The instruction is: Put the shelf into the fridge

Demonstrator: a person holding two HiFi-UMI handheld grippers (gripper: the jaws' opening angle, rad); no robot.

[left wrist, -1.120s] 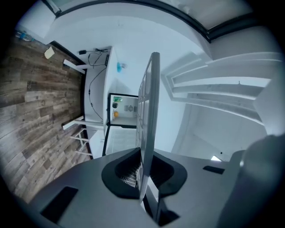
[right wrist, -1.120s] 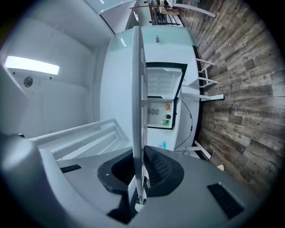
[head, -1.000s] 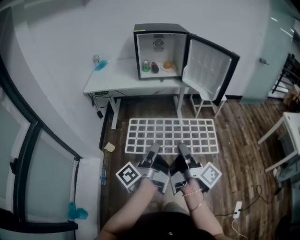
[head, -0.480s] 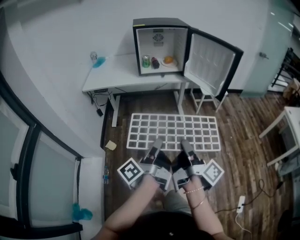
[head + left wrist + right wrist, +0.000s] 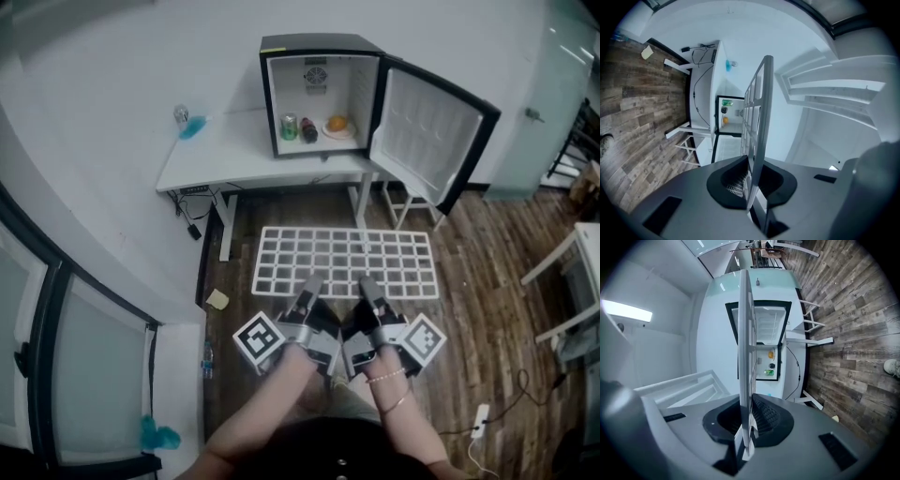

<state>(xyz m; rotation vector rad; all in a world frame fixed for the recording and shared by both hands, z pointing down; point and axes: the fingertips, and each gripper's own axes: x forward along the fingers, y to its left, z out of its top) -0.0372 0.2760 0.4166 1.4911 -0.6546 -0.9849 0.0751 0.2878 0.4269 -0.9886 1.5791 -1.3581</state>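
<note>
A white wire grid shelf (image 5: 345,262) hangs flat in the air in front of me, above the wooden floor. My left gripper (image 5: 309,287) is shut on its near edge, left of the middle, and my right gripper (image 5: 367,286) is shut on the same edge to the right. Edge-on, the shelf (image 5: 758,115) runs out from the left gripper's (image 5: 751,180) jaws. It (image 5: 745,343) does the same at the right gripper (image 5: 747,425). Ahead, the small black fridge (image 5: 319,94) stands on a white table (image 5: 234,150) with its door (image 5: 427,127) swung open to the right.
Inside the fridge are a green can (image 5: 290,127), a dark bottle (image 5: 308,129) and a plate with an orange (image 5: 337,124). A can and a blue cloth (image 5: 192,126) lie at the table's left. A white stool (image 5: 412,206) stands under the door. A white wall runs along the left.
The fridge and table have drawn a little closer and shifted left in the head view. Both grippers still hold the shelf level in the same grip.
</note>
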